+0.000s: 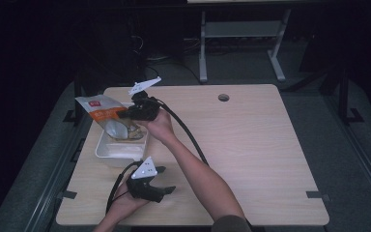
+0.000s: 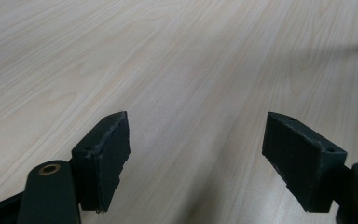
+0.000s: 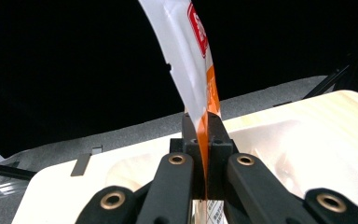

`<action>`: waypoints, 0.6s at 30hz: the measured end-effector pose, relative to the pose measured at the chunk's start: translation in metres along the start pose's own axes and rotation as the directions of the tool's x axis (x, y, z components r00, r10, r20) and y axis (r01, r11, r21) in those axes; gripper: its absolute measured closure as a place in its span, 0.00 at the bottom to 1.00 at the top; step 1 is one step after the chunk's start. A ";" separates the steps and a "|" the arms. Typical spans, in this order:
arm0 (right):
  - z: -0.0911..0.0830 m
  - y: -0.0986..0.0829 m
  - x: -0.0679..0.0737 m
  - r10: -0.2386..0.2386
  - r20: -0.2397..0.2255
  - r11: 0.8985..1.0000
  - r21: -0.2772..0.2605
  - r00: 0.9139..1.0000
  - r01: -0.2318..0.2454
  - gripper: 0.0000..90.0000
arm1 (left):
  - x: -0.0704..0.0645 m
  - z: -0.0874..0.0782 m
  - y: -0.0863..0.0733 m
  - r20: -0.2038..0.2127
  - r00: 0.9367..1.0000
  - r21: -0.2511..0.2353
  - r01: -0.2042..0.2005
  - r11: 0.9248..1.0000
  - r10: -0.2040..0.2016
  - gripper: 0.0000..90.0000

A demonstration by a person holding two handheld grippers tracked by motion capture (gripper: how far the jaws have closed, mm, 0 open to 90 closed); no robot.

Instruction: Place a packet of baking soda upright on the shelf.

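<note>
A white and orange food pouch (image 1: pixel 107 115) hangs above a white plastic tub (image 1: pixel 121 147) at the table's left side. My right gripper (image 1: pixel 136 112) is shut on the pouch's edge, and in the right gripper view the jaws pinch the pouch (image 3: pixel 200 70) between them with the gripper (image 3: pixel 204 140) held over the tub (image 3: pixel 135 168). My left gripper (image 1: pixel 166 180) rests near the table's front edge, held in a hand, with its jaws pointing right. The left gripper (image 2: pixel 196 154) stands open over bare wood with nothing between its pads (image 2: pixel 105 154).
The light wooden table (image 1: pixel 251 145) stretches to the right, with a round cable hole (image 1: pixel 223 97) near its back edge. A grey frame (image 1: pixel 241 34) stands on the dark floor behind. Black cables trail from both grippers.
</note>
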State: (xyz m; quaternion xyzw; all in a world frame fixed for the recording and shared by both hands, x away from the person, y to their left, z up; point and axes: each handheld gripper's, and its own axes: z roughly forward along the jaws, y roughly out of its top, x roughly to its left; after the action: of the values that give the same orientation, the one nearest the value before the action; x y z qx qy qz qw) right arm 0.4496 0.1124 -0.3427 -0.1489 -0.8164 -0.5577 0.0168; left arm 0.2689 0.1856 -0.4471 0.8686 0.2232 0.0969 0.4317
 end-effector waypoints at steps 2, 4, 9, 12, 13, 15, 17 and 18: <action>0.001 -0.002 0.000 0.006 -0.002 1.000 -0.001 1.000 -0.006 1.00 | -0.001 0.001 0.000 -0.002 1.000 0.002 -0.003 1.000 0.003 0.25; 0.004 -0.006 -0.002 0.012 -0.005 1.000 0.000 1.000 -0.012 1.00 | 0.000 0.001 0.000 -0.002 1.000 0.005 -0.005 1.000 0.005 0.25; 0.012 -0.016 -0.004 0.036 -0.006 0.999 0.012 0.999 -0.036 1.00 | -0.001 0.001 0.001 -0.002 1.000 0.007 -0.012 1.000 0.012 0.25; 0.014 -0.022 -0.007 0.056 -0.009 0.998 -0.001 0.998 -0.056 1.00 | -0.001 0.001 0.001 -0.002 1.000 0.009 -0.012 1.000 0.012 0.25; 0.014 -0.024 -0.008 0.067 -0.010 0.998 -0.007 0.998 -0.067 1.00 | -0.001 0.001 0.001 -0.002 1.000 0.009 -0.010 1.000 0.010 0.25; 0.015 -0.028 -0.011 0.083 -0.005 0.996 -0.010 0.997 -0.083 1.00 | -0.001 0.001 0.000 -0.002 1.000 0.008 -0.011 1.000 0.011 0.25; 0.017 -0.032 -0.012 0.087 -0.004 0.996 -0.005 0.996 -0.087 1.00 | -0.001 0.001 0.001 -0.002 1.000 0.008 -0.010 1.000 0.010 0.25; 0.018 -0.033 -0.011 0.091 -0.004 0.996 -0.005 0.996 -0.091 1.00 | -0.001 0.001 0.001 -0.003 1.000 0.008 -0.010 1.000 0.010 0.25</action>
State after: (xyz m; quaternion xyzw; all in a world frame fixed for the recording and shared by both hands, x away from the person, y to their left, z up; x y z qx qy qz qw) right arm 0.4542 0.1149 -0.3819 -0.1850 -0.8072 -0.5588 0.0432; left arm 0.2686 0.1845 -0.4470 0.8713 0.2197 0.0994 0.4274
